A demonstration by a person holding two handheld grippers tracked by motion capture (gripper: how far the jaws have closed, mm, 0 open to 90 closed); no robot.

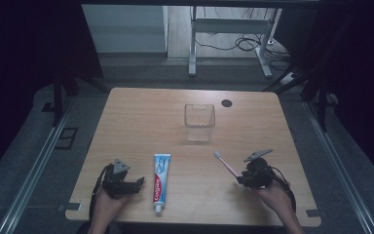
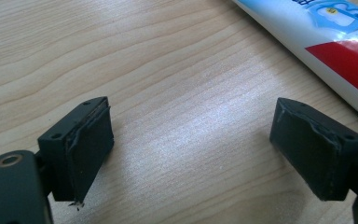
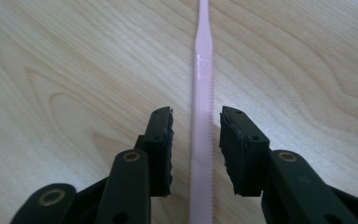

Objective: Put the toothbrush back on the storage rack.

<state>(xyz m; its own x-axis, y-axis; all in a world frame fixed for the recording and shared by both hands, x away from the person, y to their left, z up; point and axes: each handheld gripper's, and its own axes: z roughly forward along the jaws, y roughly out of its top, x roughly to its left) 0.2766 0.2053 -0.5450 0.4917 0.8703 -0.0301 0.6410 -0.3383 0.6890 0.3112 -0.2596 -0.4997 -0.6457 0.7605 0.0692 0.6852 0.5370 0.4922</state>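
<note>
A pink toothbrush (image 1: 226, 165) lies on the wooden table (image 1: 141, 117) at the right, bristles pointing away from me. My right gripper (image 1: 241, 179) sits at its handle end. In the right gripper view the pink handle (image 3: 202, 93) runs straight between the jaws of the right gripper (image 3: 196, 116), with a narrow gap on each side, so the pads do not press it. A white, blue and red toothpaste tube (image 1: 161, 183) lies lengthwise left of centre. My left gripper (image 1: 140, 181) rests just left of it, jaws wide open over bare wood (image 2: 191, 126), the tube (image 2: 326, 32) beyond its right jaw.
A clear square cup (image 1: 199, 122) stands upright at the middle back of the table. A black round hole (image 1: 226, 103) is near the far edge. Metal rails run along the floor on both sides, and a desk frame stands beyond.
</note>
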